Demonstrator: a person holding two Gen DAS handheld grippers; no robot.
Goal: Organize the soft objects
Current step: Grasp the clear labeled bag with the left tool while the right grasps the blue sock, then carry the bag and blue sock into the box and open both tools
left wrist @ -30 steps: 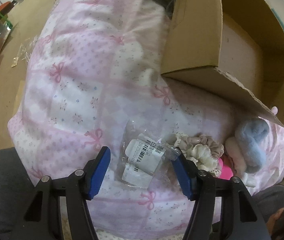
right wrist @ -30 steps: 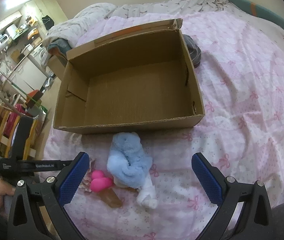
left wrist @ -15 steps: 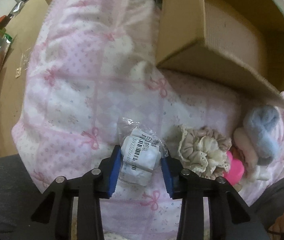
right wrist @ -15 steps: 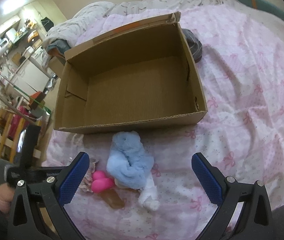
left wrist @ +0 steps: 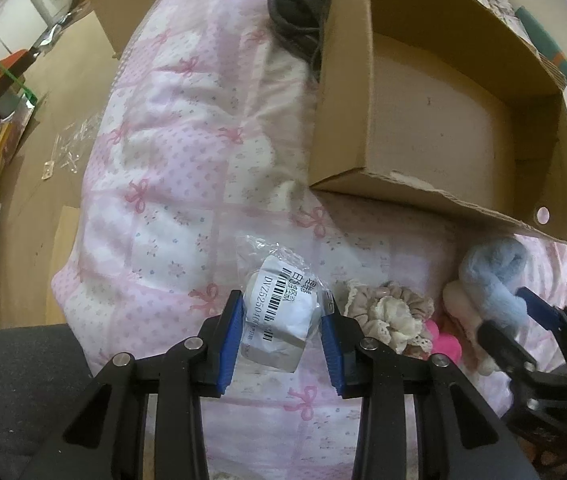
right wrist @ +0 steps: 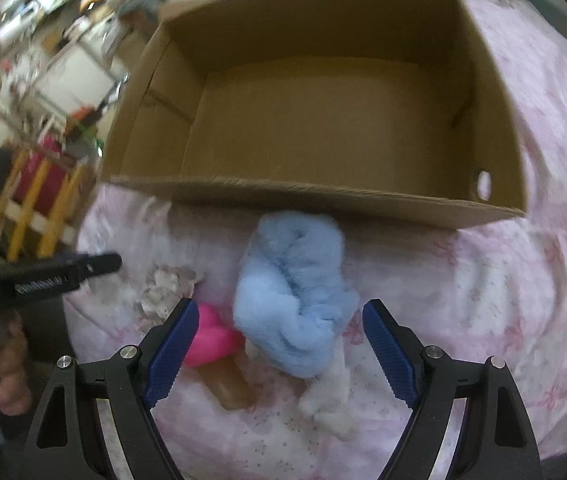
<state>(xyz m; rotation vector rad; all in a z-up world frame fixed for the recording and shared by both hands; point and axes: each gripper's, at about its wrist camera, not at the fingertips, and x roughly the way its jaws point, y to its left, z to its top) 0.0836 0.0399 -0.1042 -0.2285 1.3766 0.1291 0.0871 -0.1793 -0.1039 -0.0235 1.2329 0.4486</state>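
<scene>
The left gripper (left wrist: 281, 332) is clamped on a clear plastic packet (left wrist: 279, 312) with a white label. The right gripper (right wrist: 279, 344) is closing, with its jaws still wide on both sides of a fluffy blue toy (right wrist: 291, 292); the blurry view makes it look like they are not touching it. The toy lies just by the near edge of the cardboard box (right wrist: 323, 196). The box is wide open on top. Frilly scrunchies (left wrist: 387, 312) sit between packet and toy on the pink quilt (left wrist: 171, 184).

White label (left wrist: 279, 312) on plastic packet, barcode, "DVZ5250400" partly readable
</scene>
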